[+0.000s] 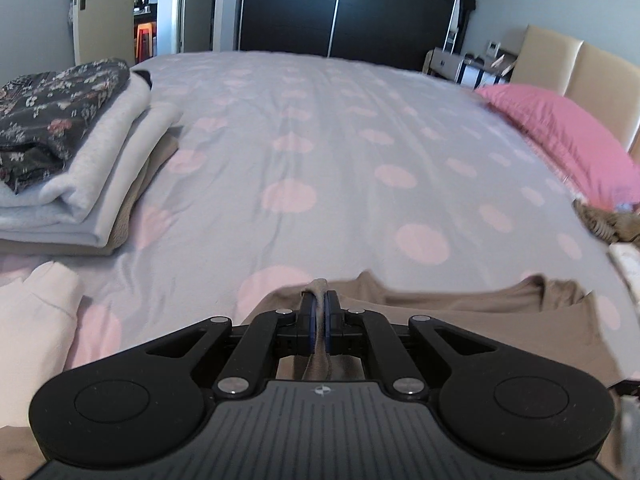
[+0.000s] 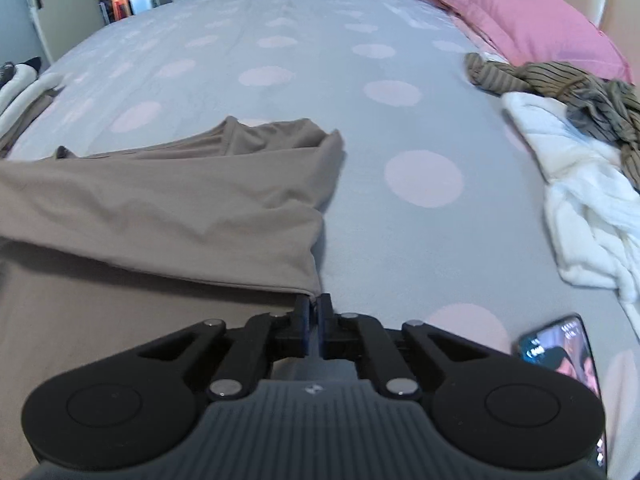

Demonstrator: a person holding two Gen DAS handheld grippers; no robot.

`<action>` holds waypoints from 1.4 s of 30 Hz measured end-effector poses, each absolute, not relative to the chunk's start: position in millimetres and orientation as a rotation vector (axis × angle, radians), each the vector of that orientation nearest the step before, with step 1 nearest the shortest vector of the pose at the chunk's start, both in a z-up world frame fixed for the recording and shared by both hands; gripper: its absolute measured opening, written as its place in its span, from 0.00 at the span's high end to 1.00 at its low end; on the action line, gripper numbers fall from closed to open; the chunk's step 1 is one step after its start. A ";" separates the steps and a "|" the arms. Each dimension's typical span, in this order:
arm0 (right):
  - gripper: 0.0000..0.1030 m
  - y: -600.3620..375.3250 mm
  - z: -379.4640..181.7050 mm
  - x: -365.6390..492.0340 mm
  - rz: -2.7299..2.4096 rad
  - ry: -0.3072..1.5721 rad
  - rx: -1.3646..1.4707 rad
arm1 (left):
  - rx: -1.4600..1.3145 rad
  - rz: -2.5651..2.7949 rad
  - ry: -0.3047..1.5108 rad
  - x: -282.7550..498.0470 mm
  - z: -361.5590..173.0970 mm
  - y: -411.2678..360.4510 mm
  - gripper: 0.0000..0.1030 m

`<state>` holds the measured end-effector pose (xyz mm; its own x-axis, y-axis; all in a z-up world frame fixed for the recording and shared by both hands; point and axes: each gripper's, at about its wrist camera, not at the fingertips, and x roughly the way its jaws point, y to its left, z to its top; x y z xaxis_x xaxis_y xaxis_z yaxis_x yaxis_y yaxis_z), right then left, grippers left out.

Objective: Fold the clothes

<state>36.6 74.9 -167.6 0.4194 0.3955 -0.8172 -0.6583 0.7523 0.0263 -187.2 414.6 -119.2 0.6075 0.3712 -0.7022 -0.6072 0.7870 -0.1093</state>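
A tan garment (image 1: 480, 320) lies spread on the dotted bedspread (image 1: 320, 140) near the front edge. My left gripper (image 1: 319, 300) is shut on a pinched ridge of its fabric, which runs up between the blue pads. In the right wrist view the tan garment (image 2: 160, 200) has one layer folded over and raised, with a shadow under it. My right gripper (image 2: 315, 304) is shut at that layer's near right corner, and the hem ends at the fingertips.
A stack of folded clothes (image 1: 80, 160) with a floral piece on top sits at the left. A cream garment (image 1: 36, 320) lies nearer. A pink pillow (image 2: 520, 12), a striped garment (image 2: 560, 84), a white garment (image 2: 588, 200) and a lit phone (image 2: 560, 352) occupy the right.
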 end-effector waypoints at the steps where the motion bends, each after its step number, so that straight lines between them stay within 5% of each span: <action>1: 0.96 74.1 -168.0 37.3 0.667 0.933 -0.321 | -0.361 0.582 0.739 -187.3 -124.1 415.3 0.98; 5: 0.95 72.3 -170.4 41.0 0.658 0.982 -0.311 | -0.354 0.580 0.828 -185.3 -144.3 413.8 0.98; 13: 0.74 66.3 -142.9 45.1 0.665 1.032 -0.254 | -0.380 0.570 0.856 -187.6 -152.9 417.1 0.93; 15: 0.73 69.0 -134.4 51.5 0.678 1.017 -0.250 | -0.381 0.567 0.855 -187.2 -151.6 417.2 0.85; 34: 0.65 128.8 -159.0 180.3 0.652 1.038 -0.022 | -0.371 0.576 0.896 -184.1 -158.9 425.7 0.85; 36: 0.73 129.1 -161.8 181.2 0.641 1.028 -0.033 | -0.371 0.578 0.899 -183.8 -160.4 426.4 0.85; 37: 0.99 129.2 -163.2 181.7 0.635 1.022 -0.039 | -0.373 0.579 0.900 -183.8 -161.0 426.7 0.85; 42: 0.98 129.8 -170.0 184.2 0.605 0.995 -0.066 | -0.356 0.563 0.892 -182.5 -160.8 423.4 0.85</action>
